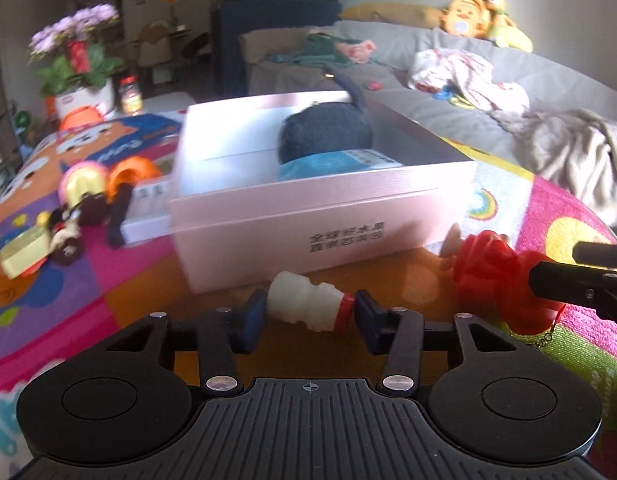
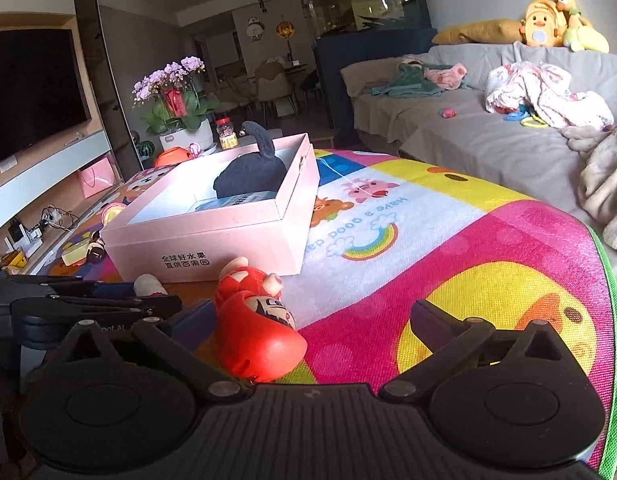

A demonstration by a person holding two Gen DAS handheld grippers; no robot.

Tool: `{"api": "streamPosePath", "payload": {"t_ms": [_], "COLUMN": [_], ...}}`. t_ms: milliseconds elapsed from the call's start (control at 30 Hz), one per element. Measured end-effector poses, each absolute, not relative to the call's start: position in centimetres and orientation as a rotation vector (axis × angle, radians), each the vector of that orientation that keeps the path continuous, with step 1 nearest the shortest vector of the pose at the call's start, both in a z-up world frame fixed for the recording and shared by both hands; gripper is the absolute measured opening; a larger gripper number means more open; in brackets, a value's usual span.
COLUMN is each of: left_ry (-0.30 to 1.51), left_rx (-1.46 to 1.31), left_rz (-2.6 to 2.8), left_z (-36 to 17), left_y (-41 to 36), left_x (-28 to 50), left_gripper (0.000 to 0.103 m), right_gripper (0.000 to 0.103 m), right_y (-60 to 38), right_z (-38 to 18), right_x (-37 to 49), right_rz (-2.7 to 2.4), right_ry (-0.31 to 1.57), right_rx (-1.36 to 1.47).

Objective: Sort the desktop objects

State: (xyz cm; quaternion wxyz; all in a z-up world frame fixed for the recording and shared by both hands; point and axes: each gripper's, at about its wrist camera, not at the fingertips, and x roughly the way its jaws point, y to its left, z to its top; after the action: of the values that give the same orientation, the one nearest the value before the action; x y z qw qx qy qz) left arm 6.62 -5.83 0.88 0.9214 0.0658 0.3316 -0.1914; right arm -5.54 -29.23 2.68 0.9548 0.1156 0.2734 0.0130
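Two grippers work just in front of the pink box (image 1: 320, 216), on the near side that carries the printed characters. The left gripper (image 1: 310, 316) is clenched end to end on a small white bottle with a red cap (image 1: 308, 306), which lies on its side on the play mat (image 2: 468, 248) close to that wall. The right gripper (image 2: 308, 320) stands released, jaws wide, with the red toy figure (image 2: 260, 320) between them but leaning toward the left finger; neither pad presses on it as far as I can see.

My worry is the bottle: held by base and cap, it could pivot or squirt free when lifted over the box wall. The red toy could tip or get pushed aside if the jaws shut off-centre. The two grippers sit close together, so a knock between them seems possible.

Inside the box lie a dark plush item (image 2: 252, 176) and a blue packet (image 1: 340, 164), toward its far right corner. More toys (image 1: 68, 216) wait left of the box.
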Motion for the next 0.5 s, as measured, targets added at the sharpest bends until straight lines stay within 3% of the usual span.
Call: {"api": "streamPosePath", "payload": {"t_ms": [367,400,500], "left_ry": [0.672,0.669,0.672], "left_rx": [0.093,0.089,0.08], "left_rz": [-0.2,-0.202,-0.222], "left_z": [0.8,0.8,0.7], "left_y": [-1.5,-1.5,-1.6], "left_x": [1.4,1.3,1.3], "left_gripper": [0.055,0.057,0.082], "right_gripper": [0.103,0.103,0.103], "right_y": [-28.3,-28.3,-28.1], "right_z": [2.5,2.5,2.4], "right_x": [-4.9,-4.9,-4.8], "right_rz": [0.033,0.032,0.035], "right_ry": [0.599,0.601,0.616], "right_rx": [0.193,0.186,0.171]}}
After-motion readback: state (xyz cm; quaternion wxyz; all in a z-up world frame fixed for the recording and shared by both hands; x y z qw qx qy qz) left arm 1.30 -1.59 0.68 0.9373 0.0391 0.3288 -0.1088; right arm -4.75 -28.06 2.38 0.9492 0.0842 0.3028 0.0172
